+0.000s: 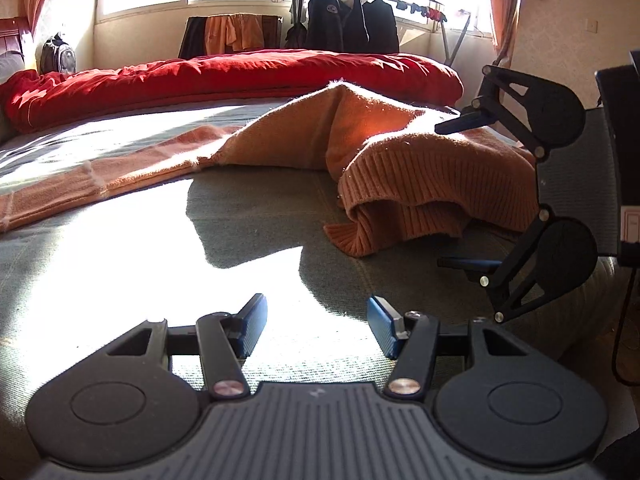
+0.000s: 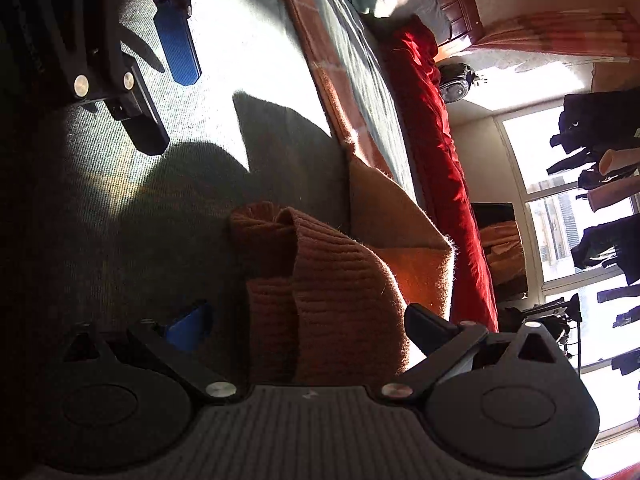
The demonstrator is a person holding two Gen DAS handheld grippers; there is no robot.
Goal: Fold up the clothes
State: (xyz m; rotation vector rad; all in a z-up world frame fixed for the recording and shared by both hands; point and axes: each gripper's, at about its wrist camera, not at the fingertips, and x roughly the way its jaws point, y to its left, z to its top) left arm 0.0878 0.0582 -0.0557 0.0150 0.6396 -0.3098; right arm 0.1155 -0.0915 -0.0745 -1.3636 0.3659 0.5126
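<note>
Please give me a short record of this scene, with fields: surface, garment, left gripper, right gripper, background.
surface: grey-green bed cover, partly sunlit
garment: orange knit sweater, crumpled, ribbed hem toward the grippers
left gripper: open, empty, over bare cover
right gripper: open, turned sideways, fingers either side of the ribbed hem
background: red quilt, dark coats on a rack, windows

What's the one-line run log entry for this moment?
left gripper: open, empty, over bed | right gripper: open, straddling orange sweater ribbed hem | fold: not done
</note>
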